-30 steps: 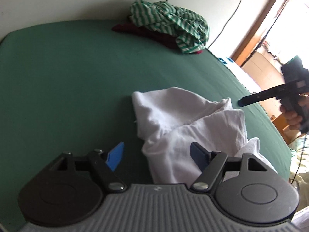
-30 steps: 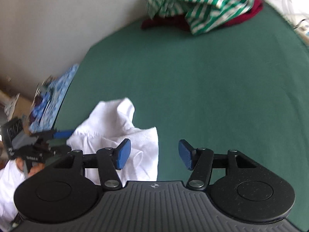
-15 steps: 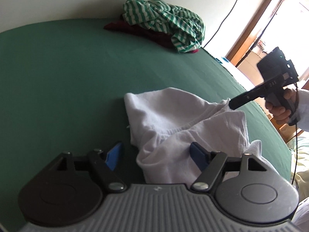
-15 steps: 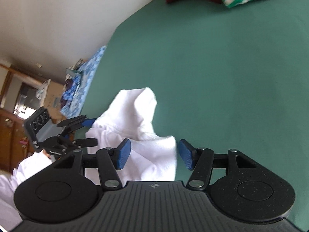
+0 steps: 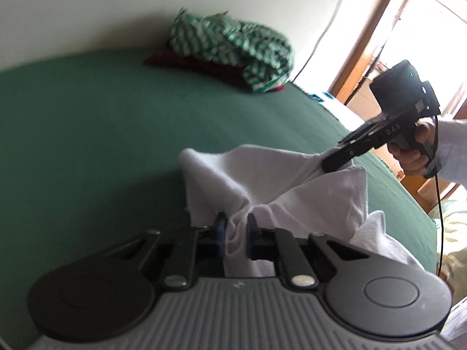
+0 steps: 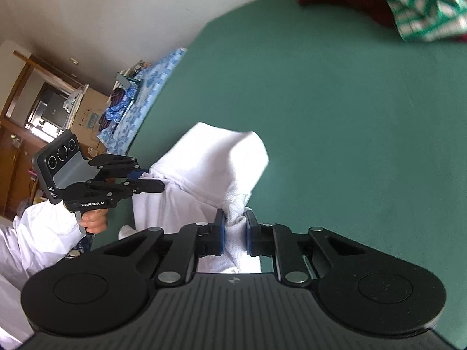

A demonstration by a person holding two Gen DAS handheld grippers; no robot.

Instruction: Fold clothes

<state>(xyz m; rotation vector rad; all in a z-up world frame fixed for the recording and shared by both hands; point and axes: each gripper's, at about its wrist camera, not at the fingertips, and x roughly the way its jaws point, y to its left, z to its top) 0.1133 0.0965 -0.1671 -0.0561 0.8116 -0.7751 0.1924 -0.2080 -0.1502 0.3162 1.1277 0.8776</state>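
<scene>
A crumpled white garment [image 5: 271, 180] lies on the green bed sheet [image 5: 87, 122], raised at two points. In the left wrist view my left gripper [image 5: 235, 230] is shut on a bunched fold of it. Farther right, my right gripper [image 5: 331, 164] pinches another edge, held by a hand [image 5: 408, 154]. In the right wrist view my right gripper [image 6: 235, 227] is shut on the white garment [image 6: 210, 160]. My left gripper [image 6: 149, 179] grips the cloth's left side there.
A green-and-white striped garment [image 5: 233, 43] lies heaped on a dark red one [image 5: 204, 64] at the bed's far side. Blue patterned fabric [image 6: 140, 102] and a cardboard box [image 6: 87, 113] sit beyond the bed's left edge. A doorway [image 5: 408, 29] is at right.
Both grippers went from open to shut on the white garment. They dropped onto the cloth, and its pinched edges now rise off the sheet.
</scene>
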